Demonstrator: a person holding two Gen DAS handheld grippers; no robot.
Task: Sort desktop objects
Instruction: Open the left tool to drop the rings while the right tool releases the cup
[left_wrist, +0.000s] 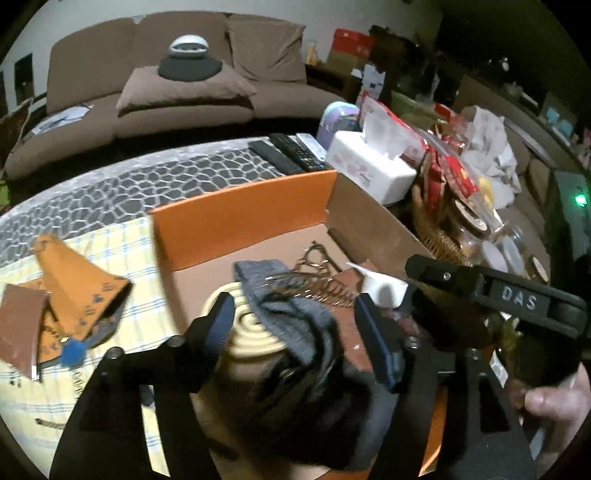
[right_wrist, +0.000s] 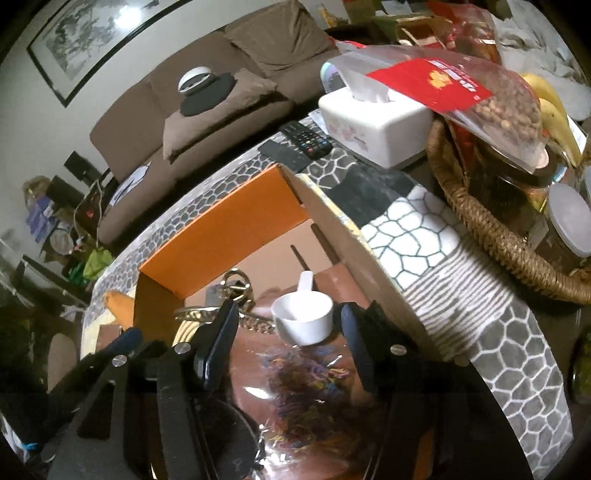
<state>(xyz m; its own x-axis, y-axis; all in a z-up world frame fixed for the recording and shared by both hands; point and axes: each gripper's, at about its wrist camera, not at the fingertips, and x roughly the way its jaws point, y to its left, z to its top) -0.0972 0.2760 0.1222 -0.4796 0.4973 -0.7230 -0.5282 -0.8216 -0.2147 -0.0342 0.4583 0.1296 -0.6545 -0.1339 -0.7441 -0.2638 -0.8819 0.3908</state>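
Observation:
An open orange box (left_wrist: 236, 218) stands on the table; it also shows in the right wrist view (right_wrist: 221, 229). Inside lie a cream coil (left_wrist: 251, 328), a grey sock (left_wrist: 291, 310), a gold chain (left_wrist: 317, 266) and a white scoop (left_wrist: 380, 284). My left gripper (left_wrist: 295, 328) is open over the box, its fingers either side of the sock and coil. My right gripper (right_wrist: 288, 332) is open over the box, above a clear bag of coloured rubber bands (right_wrist: 306, 387), just behind the white scoop (right_wrist: 303, 317). The right gripper's body (left_wrist: 509, 299) crosses the left wrist view.
An orange patterned cloth (left_wrist: 74, 291) and a brown card (left_wrist: 18, 328) lie on the checked mat to the left. Remotes (left_wrist: 291, 151), a white tissue box (left_wrist: 369, 162) and a wicker basket (right_wrist: 491, 229) of snacks stand behind and right. A brown sofa is beyond.

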